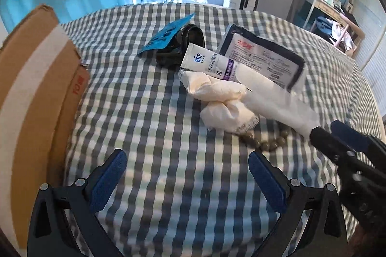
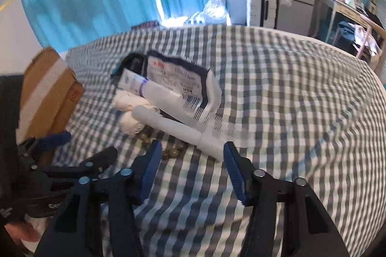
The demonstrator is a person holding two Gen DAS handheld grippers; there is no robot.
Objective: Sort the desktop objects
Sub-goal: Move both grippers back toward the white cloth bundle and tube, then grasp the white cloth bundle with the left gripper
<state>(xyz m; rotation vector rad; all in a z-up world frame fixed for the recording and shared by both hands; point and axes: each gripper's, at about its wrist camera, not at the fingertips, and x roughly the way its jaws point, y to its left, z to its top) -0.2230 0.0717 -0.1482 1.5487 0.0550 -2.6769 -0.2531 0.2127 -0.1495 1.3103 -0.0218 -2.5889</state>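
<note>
**White tube just ahead of right jaws, lying aslant**

Long white plastic tube lies on checked bedcover, near end just ahead of right gripper, axis running up-left into pile. Right jaws apart, nothing btwn. Left gripper jaws wide apart, empty, farther off.

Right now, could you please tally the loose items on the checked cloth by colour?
White or cream: 4 (tube, cloth bundle, long roll, tissue pack)
Black: 1 (black item)
Blue: 1 (blue packet)
Olive: 1 (bead string)
Total: 7
</note>
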